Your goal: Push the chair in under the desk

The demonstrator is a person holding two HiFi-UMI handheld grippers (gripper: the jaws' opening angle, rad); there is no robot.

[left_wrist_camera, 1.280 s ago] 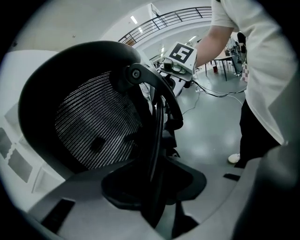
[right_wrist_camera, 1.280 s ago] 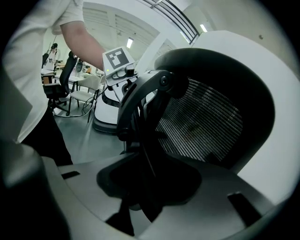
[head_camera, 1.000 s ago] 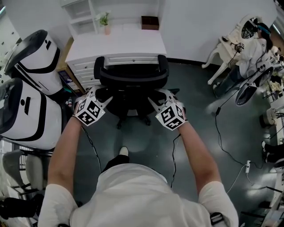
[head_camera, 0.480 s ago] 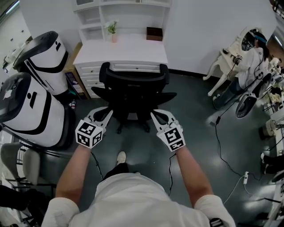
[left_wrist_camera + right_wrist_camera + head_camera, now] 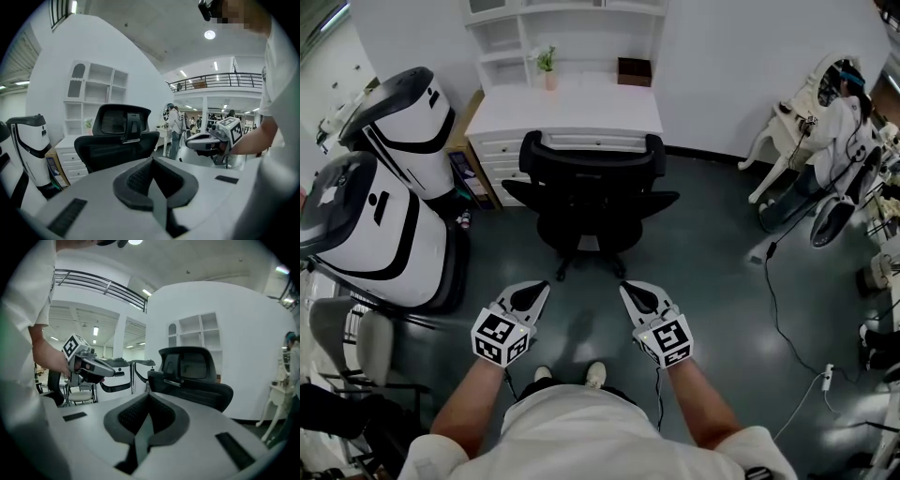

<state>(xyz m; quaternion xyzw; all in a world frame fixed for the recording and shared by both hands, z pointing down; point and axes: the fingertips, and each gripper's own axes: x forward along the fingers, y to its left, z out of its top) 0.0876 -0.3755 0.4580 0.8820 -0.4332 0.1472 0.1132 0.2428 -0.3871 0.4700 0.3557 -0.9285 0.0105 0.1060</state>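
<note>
The black mesh office chair (image 5: pixel 591 192) stands with its back toward me, its front up against the white desk (image 5: pixel 572 108). Both grippers hang over the dark floor well short of the chair, touching nothing. My left gripper (image 5: pixel 540 288) and right gripper (image 5: pixel 628 288) point at the chair. Their jaws have just been closing and now stand shut with nothing between them. The left gripper view shows the chair (image 5: pixel 119 140) ahead of the left gripper (image 5: pixel 151 164), with the right gripper (image 5: pixel 211 139) beside it. The right gripper view shows the chair (image 5: pixel 192 378) beyond the right gripper (image 5: pixel 147 401).
Two large white-and-black machines (image 5: pixel 384 187) stand at the left beside the desk. A seated person (image 5: pixel 839 112) and white chairs are at the far right. Cables (image 5: pixel 778 309) trail over the floor on the right. A small plant (image 5: pixel 547 64) and a brown box (image 5: pixel 634 71) sit on the desk.
Both grippers have drawn back from the chair's sides toward my body and their jaws have closed. The chair stays by the desk.
</note>
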